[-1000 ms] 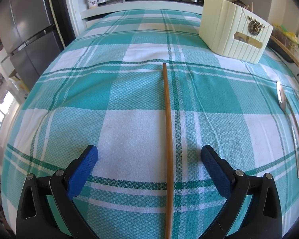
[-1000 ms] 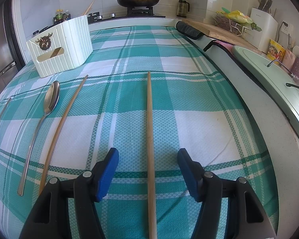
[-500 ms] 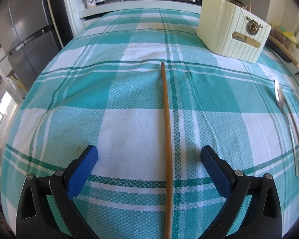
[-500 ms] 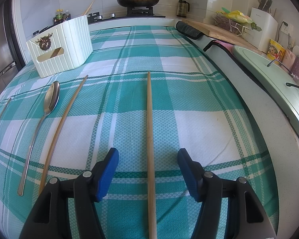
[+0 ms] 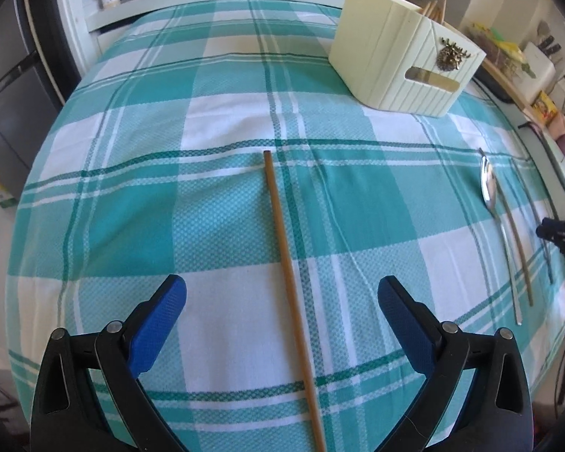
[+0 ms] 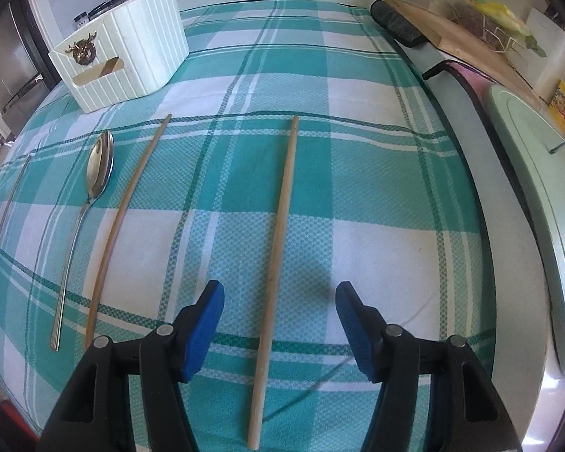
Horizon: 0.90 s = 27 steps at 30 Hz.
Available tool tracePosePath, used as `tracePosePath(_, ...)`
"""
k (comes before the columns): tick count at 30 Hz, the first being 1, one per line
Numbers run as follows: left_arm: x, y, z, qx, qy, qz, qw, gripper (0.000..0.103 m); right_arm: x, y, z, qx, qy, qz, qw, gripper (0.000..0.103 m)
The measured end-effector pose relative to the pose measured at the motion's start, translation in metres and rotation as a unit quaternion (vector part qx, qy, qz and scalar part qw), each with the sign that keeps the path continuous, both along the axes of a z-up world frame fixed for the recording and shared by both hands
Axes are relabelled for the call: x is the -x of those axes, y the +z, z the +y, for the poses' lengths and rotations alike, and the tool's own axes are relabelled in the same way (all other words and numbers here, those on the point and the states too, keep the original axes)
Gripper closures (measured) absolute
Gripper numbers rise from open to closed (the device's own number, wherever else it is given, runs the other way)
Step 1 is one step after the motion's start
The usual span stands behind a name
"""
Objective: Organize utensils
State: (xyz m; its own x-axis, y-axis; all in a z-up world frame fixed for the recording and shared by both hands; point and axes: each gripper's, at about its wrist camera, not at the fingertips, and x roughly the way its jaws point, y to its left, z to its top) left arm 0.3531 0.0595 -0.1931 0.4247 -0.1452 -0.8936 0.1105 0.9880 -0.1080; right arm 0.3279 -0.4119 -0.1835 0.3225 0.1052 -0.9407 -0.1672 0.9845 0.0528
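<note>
A teal-and-white plaid tablecloth [image 6: 358,173] covers the counter [image 6: 516,203], and everything for the job lies on it. Toward the far end stands a cream ribbed utensil holder [image 5: 399,56], upright, with a few wooden sticks poking out of its top. The left tool [image 5: 282,301] has its blue pads spread wide, one on each side of a wooden chopstick [image 5: 288,275] that lies flat on the cloth; neither pad touches it. The right tool [image 6: 278,303] stands moderately wide, straddling a second wooden chopstick [image 6: 278,248] in the same way, without contact. To the left of that one lie a third chopstick [image 6: 126,211] and just beside it a steel spoon [image 6: 90,203], bowl toward the holder.
</note>
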Motion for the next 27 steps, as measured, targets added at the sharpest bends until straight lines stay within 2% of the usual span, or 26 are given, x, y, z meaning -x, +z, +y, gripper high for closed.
tracePosePath(2,-0.011,-0.005,-0.002,-0.004,0.002,0.012,0.9999,0.004,-0.007,-0.004,0.003,-0.001,0.004,0.004,1.0,0.04)
tracePosePath(6,-0.034,-0.014,-0.012,-0.034,-0.006,0.025,0.9991,0.014,-0.022,-0.005,0.008,0.011,0.01,-0.002,1.0,0.038)
tracePosePath(13,-0.063,-0.019,-0.019,-0.066,0.001,0.025,0.9975,0.017,-0.065,-0.008,0.007,0.002,-0.004,-0.004,1.0,0.041)
tracePosePath(16,-0.066,-0.016,-0.025,-0.065,-0.007,0.015,0.9978,0.035,-0.086,-0.01,0.01,0.014,-0.008,-0.005,1.0,0.052)
tracePosePath(17,-0.067,-0.014,-0.027,-0.062,-0.009,0.013,0.9979,0.048,-0.092,-0.01,0.011,0.02,-0.012,-0.008,1.0,0.06)
tracePosePath(18,-0.068,-0.012,-0.029,-0.059,-0.011,0.012,0.9981,0.068,-0.097,-0.01,0.011,0.023,-0.017,-0.009,1.0,0.075)
tracePosePath(19,-0.069,-0.011,-0.031,-0.06,-0.012,0.008,0.9981,0.081,-0.102,-0.01,0.01,0.018,-0.024,-0.005,1.0,0.095)
tracePosePath(20,-0.07,-0.01,-0.031,-0.058,-0.013,0.007,0.9982,0.099,-0.107,-0.01,0.008,0.012,-0.036,0.0,0.999,0.097)
tracePosePath(22,-0.068,-0.008,-0.027,-0.046,-0.006,0.006,0.9989,0.1,-0.111,-0.007,0.004,-0.001,-0.051,0.002,0.999,0.097)
tracePosePath(24,-0.059,0.006,-0.021,-0.033,0.001,-0.015,0.9994,0.1,-0.107,0.005,0.001,-0.025,-0.059,-0.017,0.998,0.097)
tracePosePath(27,-0.036,0.043,-0.012,-0.009,0.0,-0.059,0.9982,0.1,-0.08,0.044,0.002,-0.06,-0.052,-0.068,0.994,0.097)
